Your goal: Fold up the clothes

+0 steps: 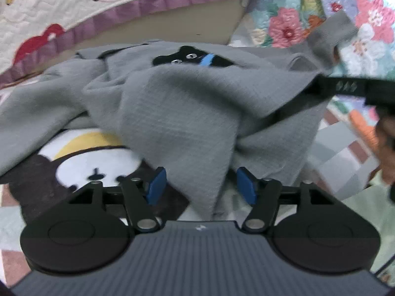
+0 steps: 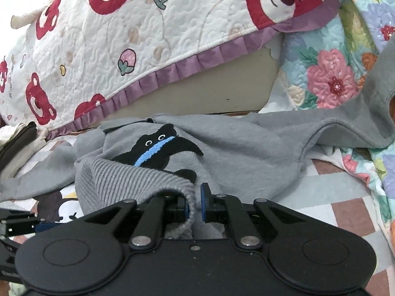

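Note:
A grey knit sweater (image 1: 185, 113) (image 2: 246, 153) with a black cat patch (image 1: 190, 58) (image 2: 158, 153) lies crumpled on a bed. My left gripper (image 1: 201, 185) is open. A drooping corner of the sweater hangs between its blue pads (image 1: 156, 185) without touching them. My right gripper (image 2: 196, 206) is shut on the ribbed hem (image 2: 138, 180), which bunches up between its pads. In the left wrist view one black finger (image 1: 345, 87) of the right gripper reaches in from the right and lifts the fabric. One sleeve (image 2: 377, 79) trails up at the right.
A white quilt with red bears and a purple frill (image 2: 148, 37) lies behind the sweater. A floral quilt (image 2: 328, 81) is at the right, panda-print bedding (image 1: 98, 162) under the sweater. A stack of folded clothes (image 2: 14, 145) sits at the far left. A hand (image 1: 385, 148) holds the right gripper.

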`<state>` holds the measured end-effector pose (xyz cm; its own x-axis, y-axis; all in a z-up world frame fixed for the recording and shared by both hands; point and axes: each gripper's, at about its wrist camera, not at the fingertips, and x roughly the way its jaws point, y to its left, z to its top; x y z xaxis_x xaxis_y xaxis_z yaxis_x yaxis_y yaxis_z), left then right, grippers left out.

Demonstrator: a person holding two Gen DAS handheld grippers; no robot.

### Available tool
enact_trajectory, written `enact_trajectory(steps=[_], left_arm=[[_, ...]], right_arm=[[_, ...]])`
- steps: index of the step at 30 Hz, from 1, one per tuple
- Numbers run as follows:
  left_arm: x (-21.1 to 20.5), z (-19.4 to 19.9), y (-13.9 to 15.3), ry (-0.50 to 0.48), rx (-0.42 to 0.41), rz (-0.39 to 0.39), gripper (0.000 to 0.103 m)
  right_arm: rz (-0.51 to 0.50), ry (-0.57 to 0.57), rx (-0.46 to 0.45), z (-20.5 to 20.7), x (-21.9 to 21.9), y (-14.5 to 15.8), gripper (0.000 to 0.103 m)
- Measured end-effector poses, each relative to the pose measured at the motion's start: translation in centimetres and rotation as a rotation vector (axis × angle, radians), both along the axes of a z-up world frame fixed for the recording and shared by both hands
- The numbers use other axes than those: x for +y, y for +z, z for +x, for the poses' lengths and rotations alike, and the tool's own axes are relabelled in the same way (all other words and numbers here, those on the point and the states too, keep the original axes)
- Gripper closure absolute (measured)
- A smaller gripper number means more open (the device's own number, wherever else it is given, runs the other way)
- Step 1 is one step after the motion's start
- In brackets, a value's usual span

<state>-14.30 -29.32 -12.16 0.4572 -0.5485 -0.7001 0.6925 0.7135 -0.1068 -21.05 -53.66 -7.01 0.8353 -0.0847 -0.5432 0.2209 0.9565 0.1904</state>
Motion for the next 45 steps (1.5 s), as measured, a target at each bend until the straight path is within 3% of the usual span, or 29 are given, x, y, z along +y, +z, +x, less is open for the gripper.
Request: enact_trajectory(steps=[3,6,8,13,14,17,20,22,24,26,30,35,38,41,44,45], left_arm=[[0.4,-0.6,-1.4,-0.004,-0.031,0.027,0.034],[-0.4,-1.6,-2.2,-0.096,-0.085,0.100,0.034],[-0.9,-2.0,-2.0,-0.126,-0.110,0.107,0.035],[-2.2,0.3,-2.7,-0.097,0.062,0.149,0.039],[-2.3,0.7,-2.8,-0.092,0.085,0.155,0.045],[-2.8,1.2,-2.6,-0.075,0.070,0.167,0.078],[-3.1,1.4,-2.1,-0.058,0.022,0.151,0.086],[-3.2,1.5,-1.7,-0.050,-0.020,0.135,0.088],[-3.2,1.0,-0.8,-0.064,-0.106,0.111,0.088],[-3.8,0.7,-0.5,-0.076,-0.177,0.144,0.088],[-4.4,2.1,-0.6,-0.059,-0.154,0.124,0.088],[-4.2,3.2,0.0,-0.031,-0.101,0.064,0.088],[-3.7,3.5,0.1,-0.014,-0.068,0.039,0.089],[-3.3,3.7,0.3,-0.002,-0.055,0.022,0.089],[-2.9,3.2,1.1,-0.035,-0.091,0.007,0.091],[-2.8,2.8,1.6,-0.053,-0.117,0.003,0.092]], right_arm=[[-0.018,-0.005,-0.002,-0.2,0.2,0.0,0.094],[-0.032,-0.040,0.004,0.0,-0.4,-0.2,0.094],[-0.037,-0.075,0.016,0.3,-1.0,-0.4,0.094],[-0.071,-0.082,0.044,1.3,-1.9,-1.5,0.093],[-0.064,-0.086,0.047,1.5,-2.2,-1.7,0.094],[-0.042,-0.097,0.056,2.0,-3.1,-2.3,0.094],[0.021,-0.097,0.047,2.1,-4.1,-2.6,0.093],[0.084,-0.101,0.025,1.5,-4.7,-2.5,0.089],[0.128,-0.090,-0.001,0.2,-4.5,-2.1,0.071],[0.158,-0.047,-0.016,-1.4,-3.8,-1.5,0.061],[0.215,0.072,0.020,-5.3,0.0,-1.9,0.055],[0.101,0.195,0.128,-6.8,6.3,-3.5,0.052],[-0.049,0.270,0.143,-5.8,9.5,-3.8,0.040],[-0.126,0.325,0.160,-3.7,11.1,-4.3,0.039],[-0.088,0.347,0.172,-1.2,11.0,-5.6,0.041],[-0.046,0.322,0.154,-0.8,10.4,-6.0,0.059]])
